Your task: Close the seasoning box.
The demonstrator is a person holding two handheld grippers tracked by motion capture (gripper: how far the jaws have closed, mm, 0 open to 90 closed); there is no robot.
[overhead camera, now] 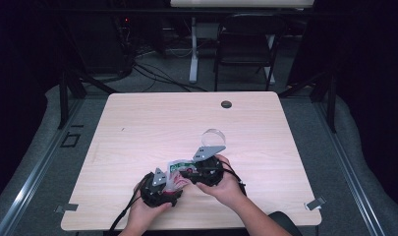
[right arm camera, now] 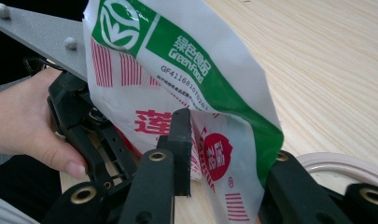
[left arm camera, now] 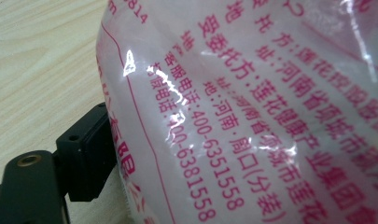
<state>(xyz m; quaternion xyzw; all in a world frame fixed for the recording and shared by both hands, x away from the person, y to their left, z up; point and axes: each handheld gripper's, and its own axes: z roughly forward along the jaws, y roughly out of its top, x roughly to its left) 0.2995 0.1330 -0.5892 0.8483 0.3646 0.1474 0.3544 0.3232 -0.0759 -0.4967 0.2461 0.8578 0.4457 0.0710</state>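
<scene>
A plastic bag (overhead camera: 176, 173) printed in white, green and red hangs between my two grippers near the table's front edge. My left gripper (overhead camera: 168, 187) comes at it from the left. In the left gripper view the bag (left arm camera: 252, 93) lies right against the lens with red print, and one black finger (left arm camera: 84, 149) touches its edge. My right gripper (right arm camera: 231, 140) is shut on the bag (right arm camera: 177, 60), with one pad on its printed face and the other jaw at its green edge. The left gripper's grey plate (right arm camera: 42, 37) and the person's hand (right arm camera: 23, 116) are behind the bag.
A clear round lid or dish (overhead camera: 213, 135) lies on the wooden table (overhead camera: 162, 123) just beyond the right gripper (overhead camera: 190, 173); its pale rim (right arm camera: 345, 163) is close by. A cable hole (overhead camera: 226, 104) sits at the far edge. A black chair (overhead camera: 248, 39) stands past the table.
</scene>
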